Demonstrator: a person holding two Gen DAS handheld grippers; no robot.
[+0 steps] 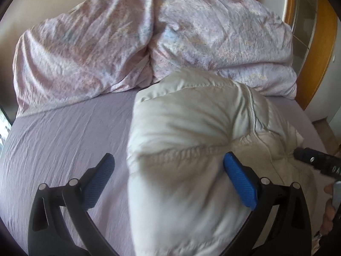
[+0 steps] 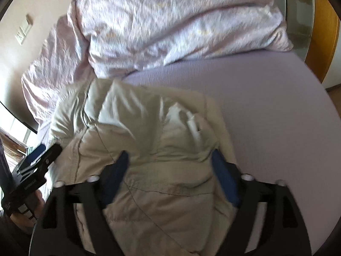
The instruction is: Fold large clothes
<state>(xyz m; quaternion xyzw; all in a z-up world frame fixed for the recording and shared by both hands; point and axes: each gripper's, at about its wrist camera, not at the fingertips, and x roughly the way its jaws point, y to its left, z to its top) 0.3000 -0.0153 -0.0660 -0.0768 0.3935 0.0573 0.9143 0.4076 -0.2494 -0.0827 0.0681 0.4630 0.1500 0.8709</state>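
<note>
1. In the left wrist view, a cream puffer jacket is seen lying on a lilac bed sheet, to the right of centre. Its long axis is laid from the near edge of the bed toward the crumpled pink duvet at the far end, which its far end meets.
2. The jacket is shown as quilted and puffy, with stitched seams and a raised ridge running lengthwise down its right part.
3. The left gripper is held wide apart over the jacket's left edge: the right finger is pressed against the padding, while the left finger is set over bare sheet. Nothing is clamped.
4. The near end of the jacket is cut off by the frame and blurred. The right gripper is only partly visible at the right edge, so its fingers cannot be judged here.
5. In the right wrist view, the jacket is seen running from the camera toward the duvet, on the left part of the sheet.
6. A white patch is noted on the jacket's upper right; what it is cannot be made out through blur.
7. The right gripper is spread open, with padding bulging between its fingers and both pads touching fabric; no pinch is seen.
8. The left gripper is cut off at the left edge.
</note>
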